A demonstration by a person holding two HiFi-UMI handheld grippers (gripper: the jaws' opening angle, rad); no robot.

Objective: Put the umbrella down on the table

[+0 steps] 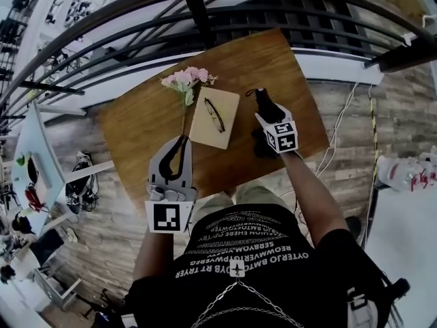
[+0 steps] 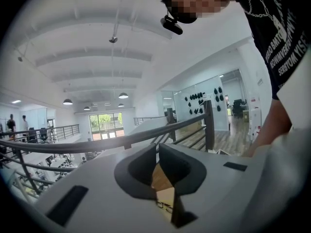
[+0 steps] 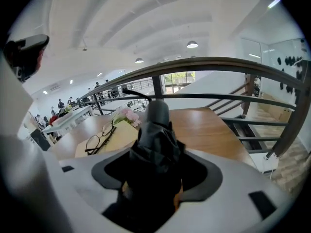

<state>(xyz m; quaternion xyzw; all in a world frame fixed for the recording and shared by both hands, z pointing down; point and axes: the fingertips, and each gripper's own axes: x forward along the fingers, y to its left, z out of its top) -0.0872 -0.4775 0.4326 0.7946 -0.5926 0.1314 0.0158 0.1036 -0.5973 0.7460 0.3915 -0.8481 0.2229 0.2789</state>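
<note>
The black folded umbrella lies between the jaws of my right gripper, over the right part of the wooden table. Its end with a strap points to the table's far edge. In the right gripper view the umbrella's dark fabric fills the space between the jaws, which stand wide, and the pads sit against it. Whether the umbrella touches the tabletop I cannot tell. My left gripper hovers at the table's near left, its jaws together on nothing; its own view shows the left gripper with only a thin slit.
A tan notebook with black glasses on it lies mid-table. Pink flowers lie left of it, stem toward my left gripper. A dark metal railing runs behind the table, with a drop beyond it. Cables trail on the floor at right.
</note>
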